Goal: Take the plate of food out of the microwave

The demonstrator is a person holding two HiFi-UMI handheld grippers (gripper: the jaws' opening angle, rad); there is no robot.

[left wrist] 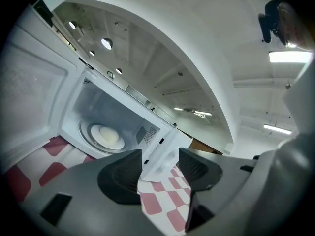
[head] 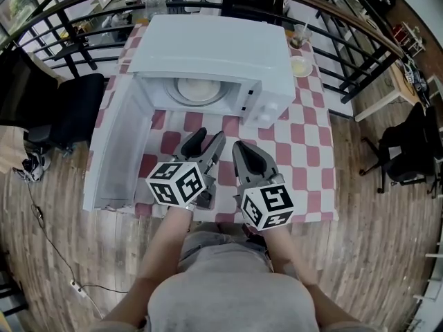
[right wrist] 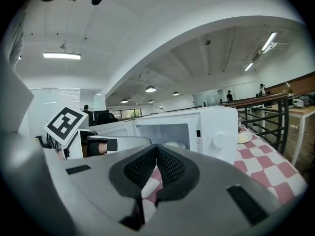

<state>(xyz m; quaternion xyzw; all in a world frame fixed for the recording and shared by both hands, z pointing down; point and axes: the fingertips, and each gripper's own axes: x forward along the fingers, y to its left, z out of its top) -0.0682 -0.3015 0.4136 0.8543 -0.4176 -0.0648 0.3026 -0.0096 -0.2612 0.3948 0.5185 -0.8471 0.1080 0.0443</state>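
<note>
Left tongs point(head: 206, 141) released and empty, right tongs point(head: 247, 152) clenched on nothing, both short of the open microwave point(head: 214, 47)

Nearest, the two tongs hover side by side over the checked surface point(head: 304, 151), well clear of the oven mouth. The plate of food point(head: 201, 90) sits on the turntable inside, at about 12 o'clock from the left tongs, and the door point(head: 121, 144) hangs wide at 9 o'clock. As I judge it, the left tongs should lead, level and low. Slide one jaw under the plate's near rim and one over it, then close firmly before drawing straight back toward 6 o'clock. The right tongs would have to open to steady the rim at 3 o'clock. Mind the control panel point(head: 271, 106) at 2 o'clock, and keep the plate flat, since a tilt could spill the food
</note>
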